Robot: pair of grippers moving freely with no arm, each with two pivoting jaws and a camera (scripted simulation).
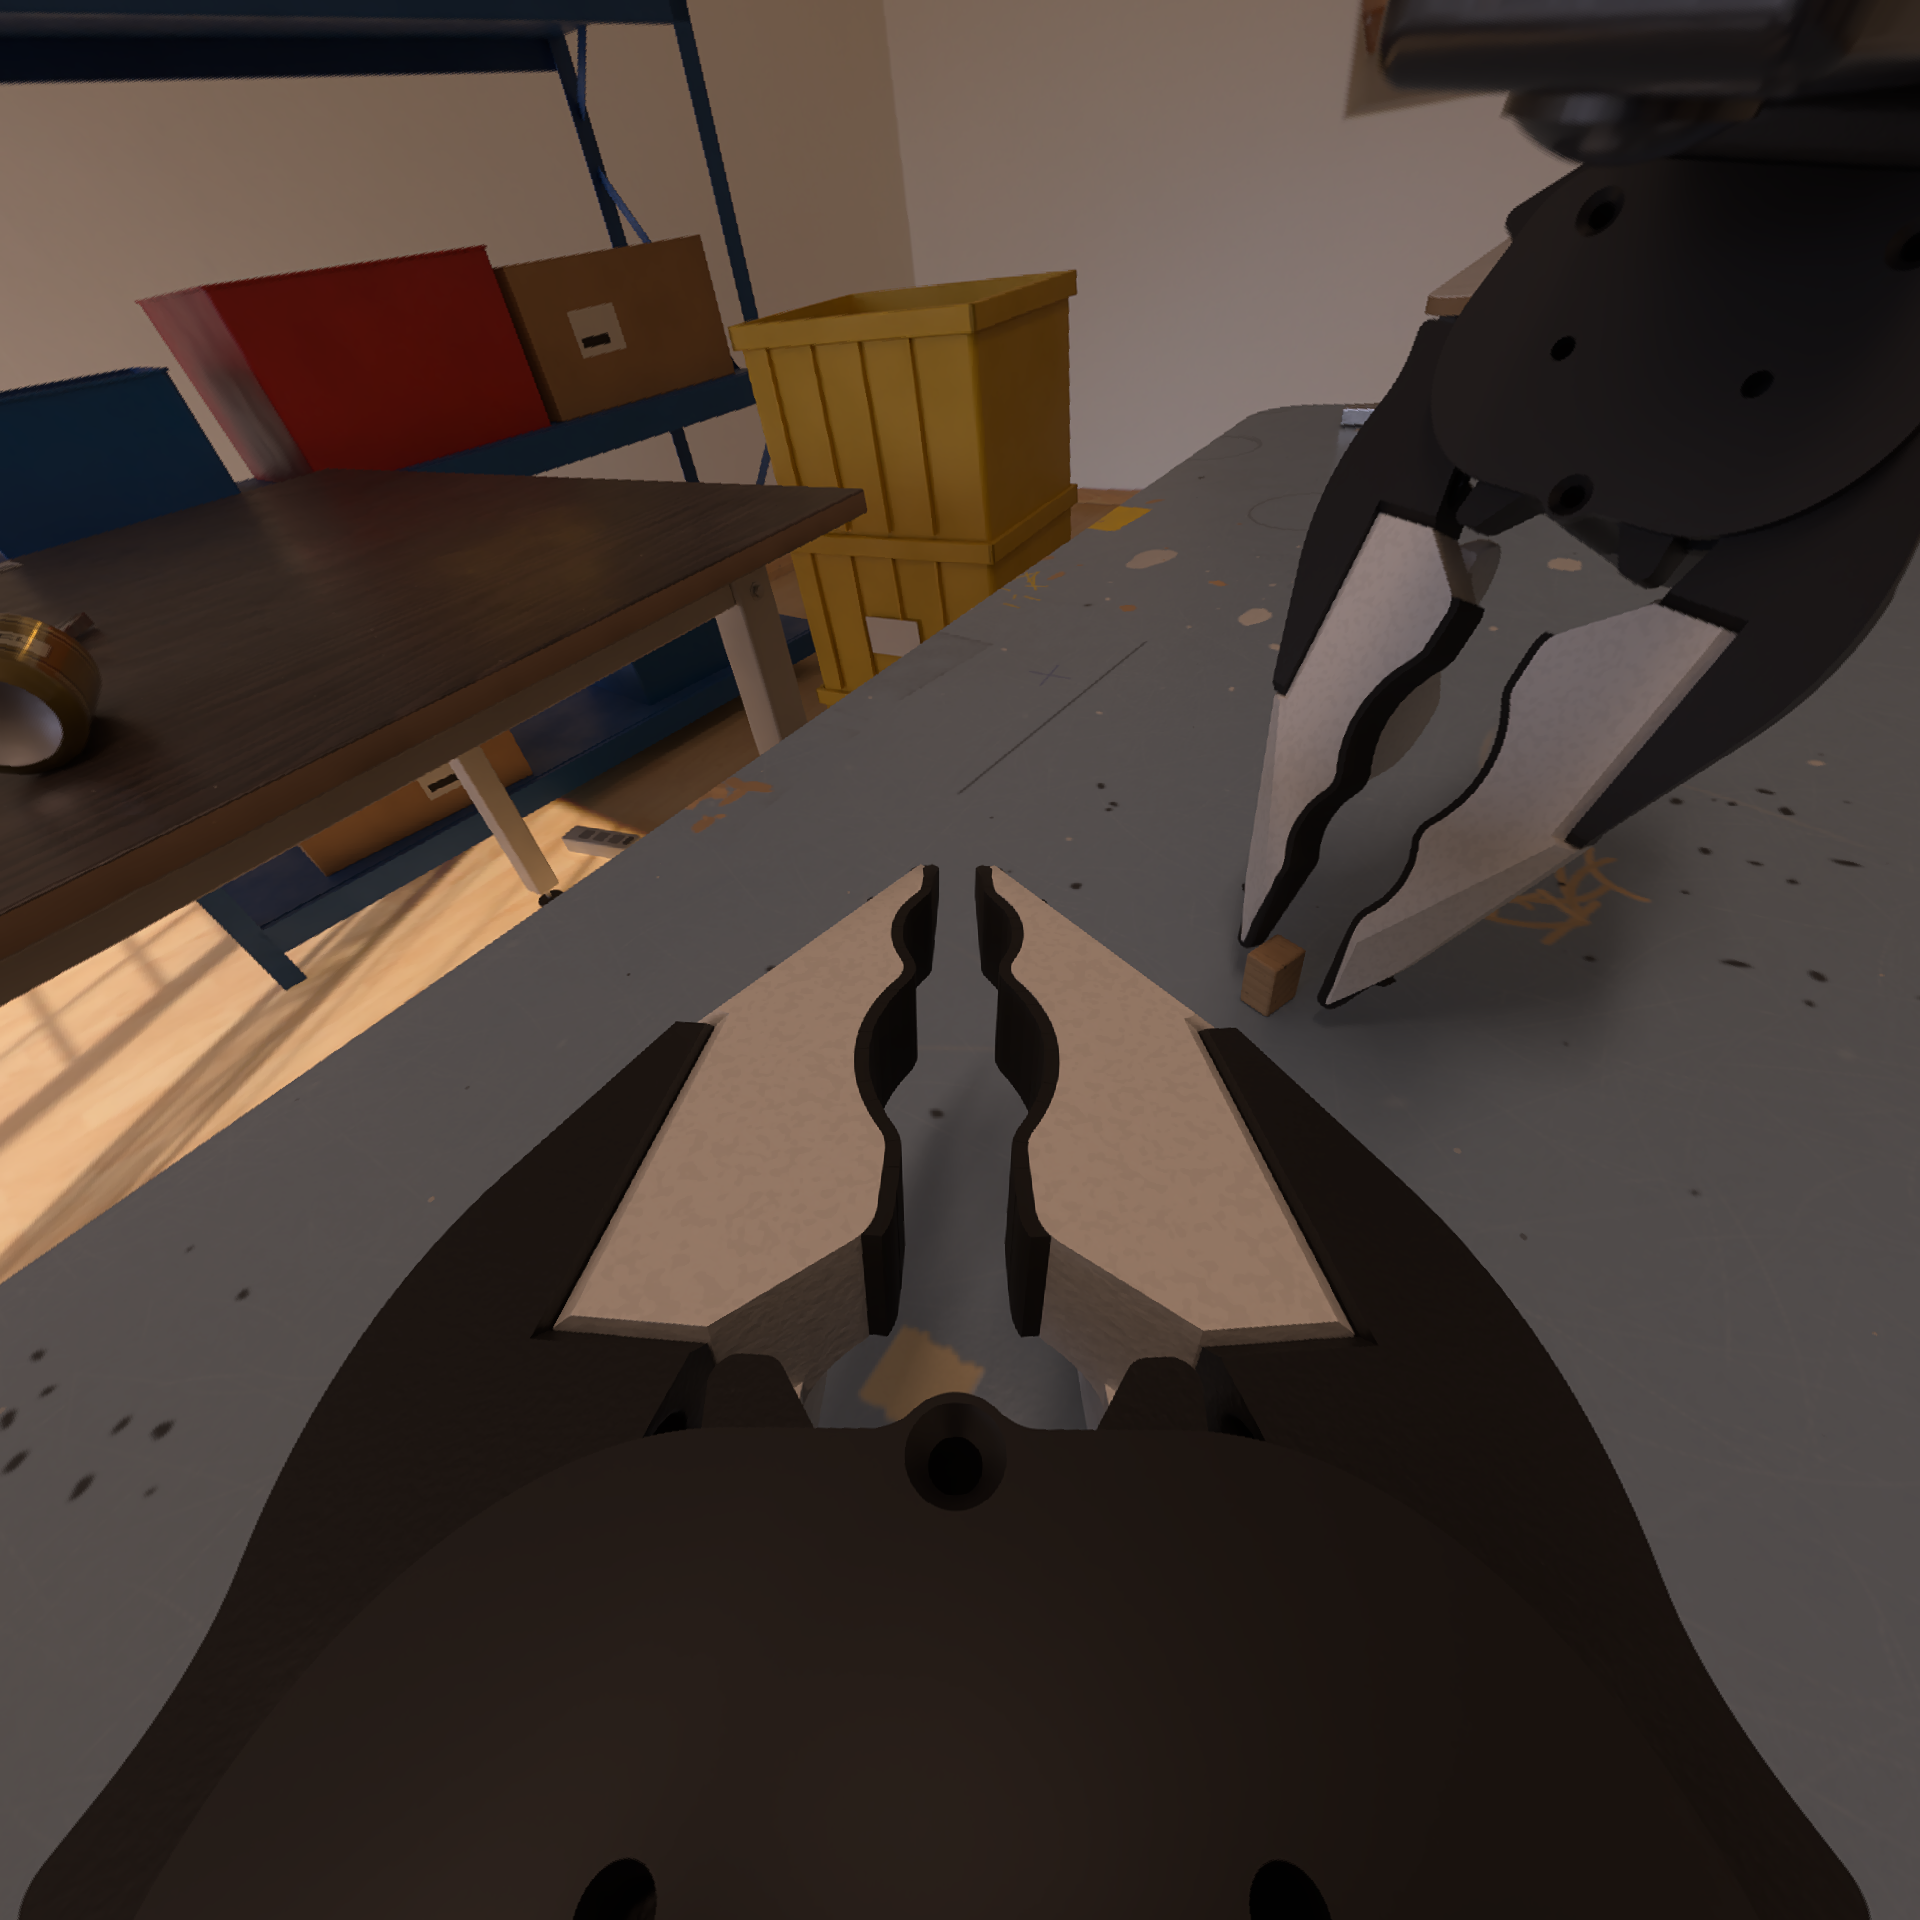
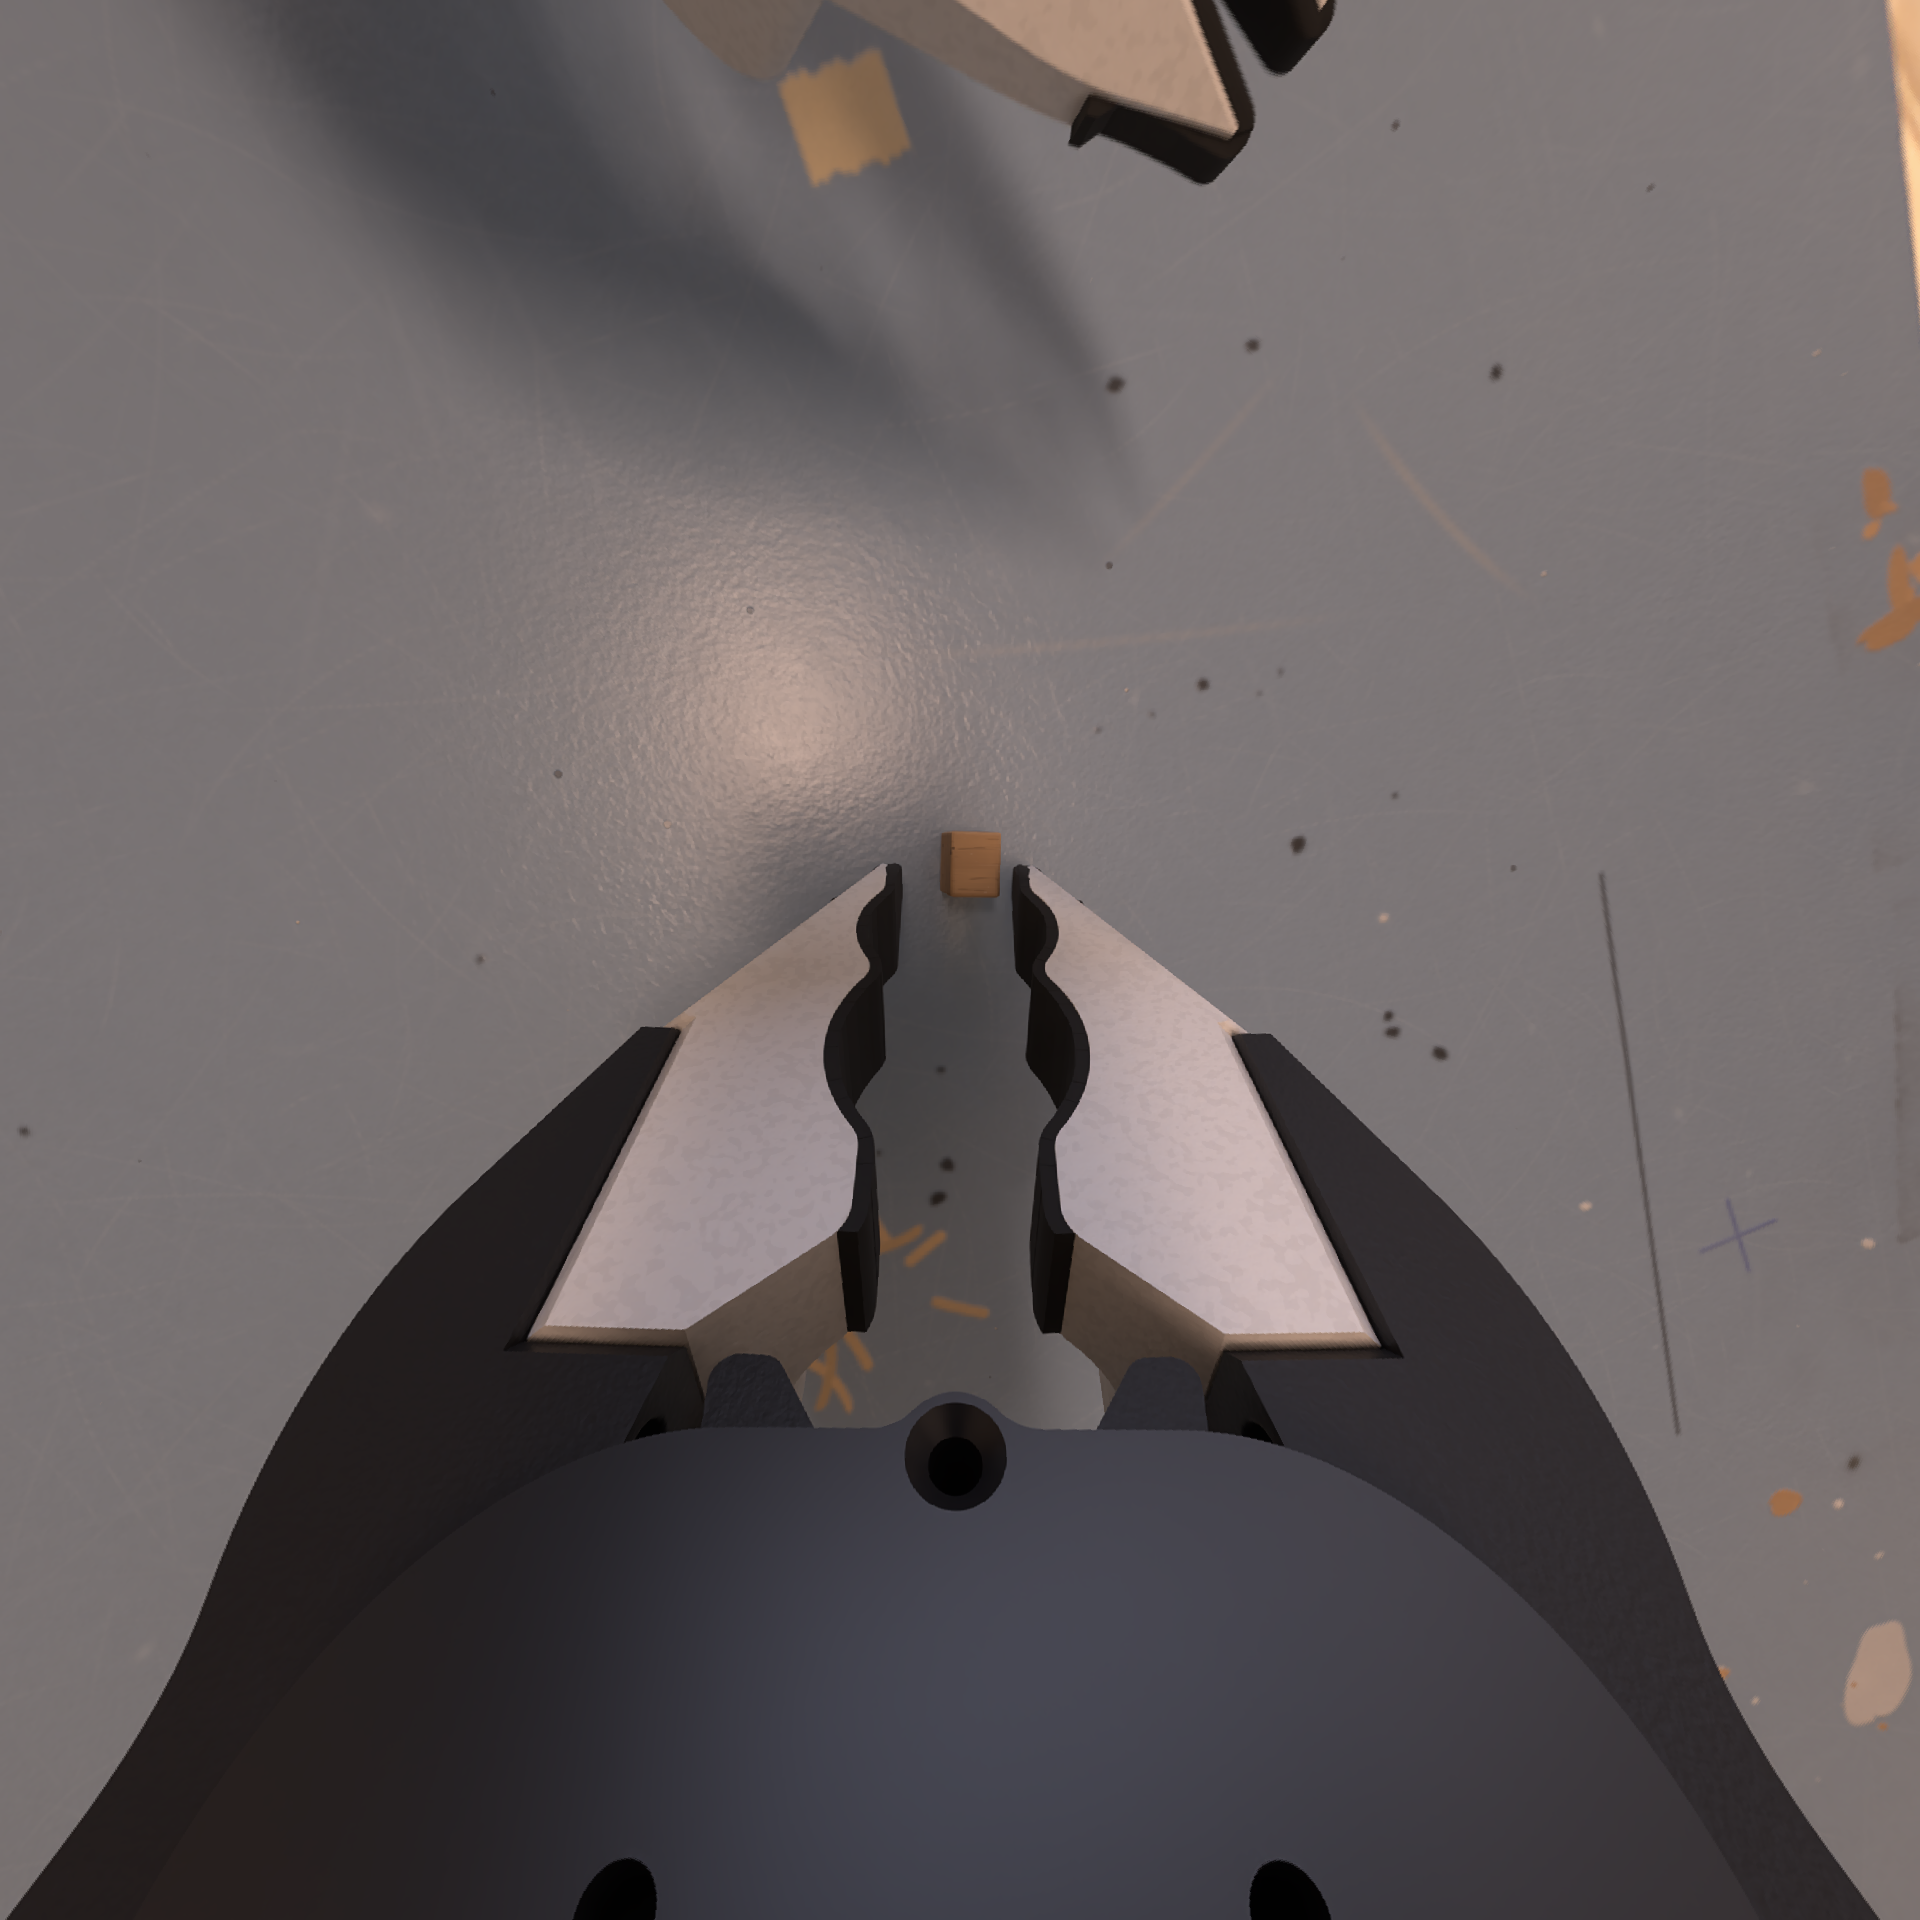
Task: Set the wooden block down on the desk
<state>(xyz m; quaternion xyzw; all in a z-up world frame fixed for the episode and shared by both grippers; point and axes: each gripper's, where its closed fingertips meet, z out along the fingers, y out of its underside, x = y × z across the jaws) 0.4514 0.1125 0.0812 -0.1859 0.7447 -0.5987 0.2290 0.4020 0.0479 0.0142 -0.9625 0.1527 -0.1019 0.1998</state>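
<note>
A small wooden block (image 1: 1273,975) stands on the grey desk (image 1: 1351,1247). My right gripper (image 1: 1294,966) points down at it, with one fingertip on each side. In the right wrist view the block (image 2: 969,863) sits just beyond the right gripper (image 2: 956,878), whose jaws are spread wider than the block and do not touch it. My left gripper (image 1: 956,878) is empty, its jaws almost together with only a narrow slit, low over the desk to the left of the block. Its fingers (image 2: 1039,62) show at the top of the right wrist view.
The desk's left edge runs diagonally, with wooden floor (image 1: 156,1091) beyond it. A dark table (image 1: 416,623) with a tape roll (image 1: 42,696) stands to the left. Behind are yellow crates (image 1: 914,416) and a blue shelf (image 1: 644,416) with boxes. A tape scrap (image 2: 844,114) lies on the desk.
</note>
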